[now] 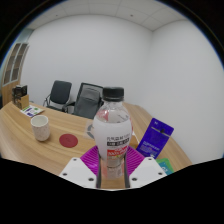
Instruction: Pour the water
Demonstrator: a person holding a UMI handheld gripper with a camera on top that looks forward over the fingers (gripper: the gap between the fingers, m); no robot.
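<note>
White-walled meeting room with chairs [75, 96] behind a wooden table [25, 135], gripper [113, 165] closed on a clear water bottle [113, 130], held upright between both pink pads, white cup [40, 127] and red coaster [68, 139] beyond, purple box [155, 139] just beside.

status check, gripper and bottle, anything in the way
Gripper shut on water bottle, upright, cap on. White cup beyond, left. Red coaster between, purple box right; path open.
</note>
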